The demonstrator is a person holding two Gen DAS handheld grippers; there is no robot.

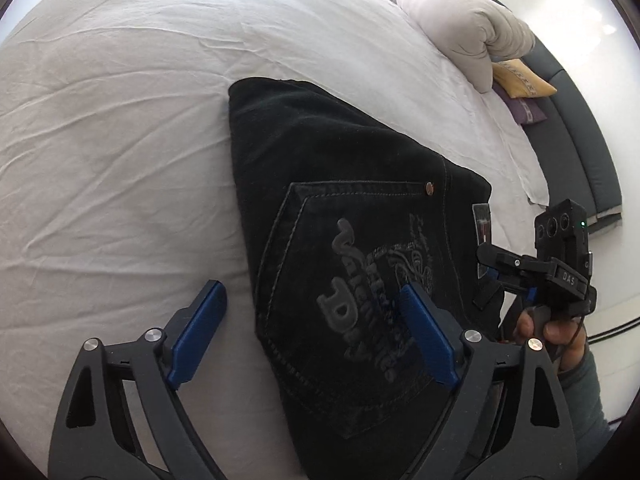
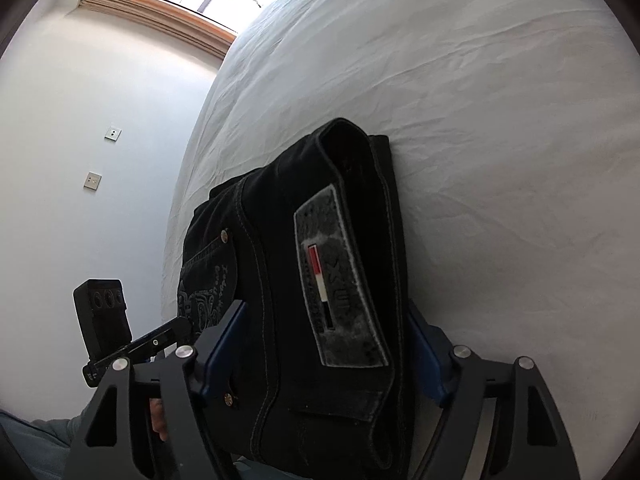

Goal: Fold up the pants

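My left gripper (image 1: 316,308) hangs over the bed with its blue pads spread wide and nothing pinched: the left pad (image 1: 198,330) sits above bare sheet, the right pad (image 1: 430,336) above the back pocket of the folded black denim pants (image 1: 340,184). The pants lie in a compact stack on the wrinkled white bed sheet (image 1: 120,120), near the bed's near edge, pocket with grey embroidered lettering facing up. To the right, my right gripper (image 2: 320,344) straddles the waistband end of the stack, where a grey patch with a red, white and black stripe (image 2: 340,280) shows. Its pads stand on either side of the folded denim; whether they press on the cloth I cannot tell. Far right on the bed lies a bunched beige duvet (image 1: 460,20), with a yellow cushion (image 1: 520,78) beside it.
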